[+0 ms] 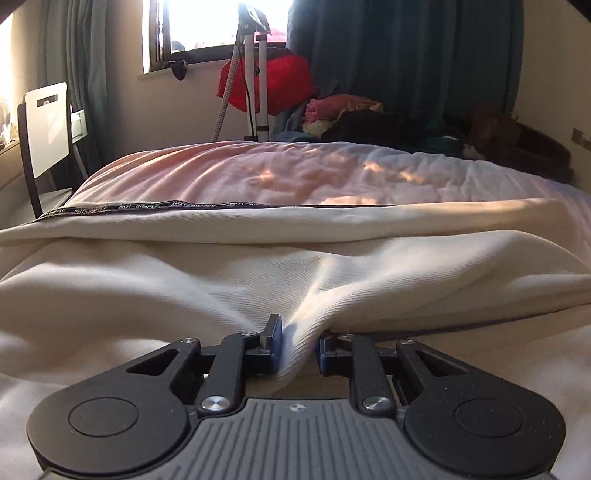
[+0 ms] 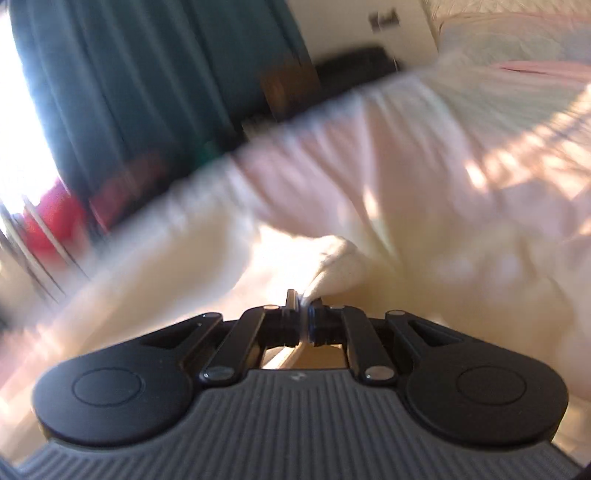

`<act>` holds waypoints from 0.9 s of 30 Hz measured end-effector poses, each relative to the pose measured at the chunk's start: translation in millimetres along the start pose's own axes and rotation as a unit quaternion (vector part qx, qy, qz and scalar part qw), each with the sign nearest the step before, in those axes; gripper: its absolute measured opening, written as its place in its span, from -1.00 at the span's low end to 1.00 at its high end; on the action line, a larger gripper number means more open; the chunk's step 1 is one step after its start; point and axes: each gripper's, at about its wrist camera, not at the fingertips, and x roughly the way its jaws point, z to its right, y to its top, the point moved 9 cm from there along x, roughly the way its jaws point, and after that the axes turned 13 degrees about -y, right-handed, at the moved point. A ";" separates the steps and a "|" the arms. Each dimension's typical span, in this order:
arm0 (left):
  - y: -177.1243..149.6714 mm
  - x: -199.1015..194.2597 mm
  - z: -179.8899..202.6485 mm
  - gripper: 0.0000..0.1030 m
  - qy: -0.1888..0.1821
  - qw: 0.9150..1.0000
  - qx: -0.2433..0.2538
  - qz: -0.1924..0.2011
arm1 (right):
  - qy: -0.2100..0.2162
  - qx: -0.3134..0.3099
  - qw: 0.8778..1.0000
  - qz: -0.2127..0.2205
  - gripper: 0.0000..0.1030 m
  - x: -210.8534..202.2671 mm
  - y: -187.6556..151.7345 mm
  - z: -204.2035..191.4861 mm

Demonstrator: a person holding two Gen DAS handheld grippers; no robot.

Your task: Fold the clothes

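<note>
Left gripper (image 1: 298, 341) pinches a ribbed cream garment (image 1: 258, 269) fold at 12 o'clock; right gripper (image 2: 303, 317) clamps a thin soft edge.

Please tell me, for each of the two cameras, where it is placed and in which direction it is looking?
Left wrist view: sits on the left tool, looking across the bed toward the window and dark curtain; its fingers pinch the cream garment.
Right wrist view: sits on the right tool, tilted and blurred, looking over the bed; its fingers are shut on a bunch of cream fabric.
Shared: the cream garment, pink bedding, dark curtain.
</note>
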 end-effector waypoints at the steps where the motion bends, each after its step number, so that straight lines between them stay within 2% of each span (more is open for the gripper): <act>1: -1.3 -2.4 1.0 -0.49 0.000 1.000 -0.006 0.002 | 0.002 0.002 1.000 0.005 -0.85 -0.9 -1.0 0.9; 3: -2.9 -10.7 3.2 -0.15 0.001 1.000 -0.010 -0.003 | 0.000 -0.016 1.000 0.023 -0.85 -8.0 0.9 -3.9; 5: -4.8 -28.1 6.0 0.09 -0.001 1.000 -0.009 0.000 | 0.006 -0.037 0.999 0.027 -0.80 -16.0 -1.5 -7.1; 7: -6.9 -45.5 8.7 0.28 -0.004 1.000 -0.009 0.004 | 0.025 -0.035 0.999 0.000 -0.78 -22.9 -8.2 -1.1; 9: -12.3 -63.1 10.6 0.49 -0.008 1.000 -0.010 0.014 | 0.034 -0.042 0.998 -0.021 -0.63 -32.6 -13.1 5.1; 10: -15.7 -71.6 11.5 0.50 -0.011 1.000 -0.012 0.020 | 0.038 -0.045 0.998 -0.027 -0.43 -40.1 -14.7 6.7; 11: -18.7 -76.5 11.1 0.52 -0.011 1.000 -0.015 0.022 | 0.043 -0.046 0.998 -0.027 -0.08 -51.6 -15.4 6.1; 12: -21.6 -81.3 10.6 0.53 -0.010 0.999 -0.019 0.024 | 0.049 -0.045 0.997 -0.025 0.14 -64.7 -15.6 4.7; 13: -23.2 -84.3 9.4 0.54 -0.006 0.999 -0.023 0.025 | 0.057 -0.041 0.997 -0.021 0.49 -78.2 -15.1 3.8; 14: -21.8 -85.6 8.8 0.54 -0.004 0.999 -0.026 0.025 | 0.068 -0.036 0.997 -0.015 0.65 -92.2 -14.0 2.8; 17: -9.8 -88.2 8.0 0.60 -0.005 0.998 -0.042 0.037 | 0.097 -0.045 0.994 -0.015 0.61 -134.2 -16.9 -8.9; 21: 19.2 -67.1 1.9 0.65 -0.004 0.994 -0.095 0.046 | 0.129 -0.083 0.988 0.003 0.61 -190.4 -36.5 -30.7; 23: 34.5 -46.4 -2.0 0.65 0.008 0.993 -0.111 0.048 | 0.139 -0.099 0.985 0.022 0.61 -207.9 -48.4 -40.3; 25: 46.1 -22.4 -10.6 0.65 0.034 0.991 -0.127 0.041 | 0.140 -0.117 0.983 0.033 0.61 -216.5 -62.1 -50.5; 27: 51.4 4.4 -23.9 0.65 0.058 0.987 -0.150 0.024 | 0.140 -0.135 0.980 0.027 0.61 -213.5 -73.3 -61.4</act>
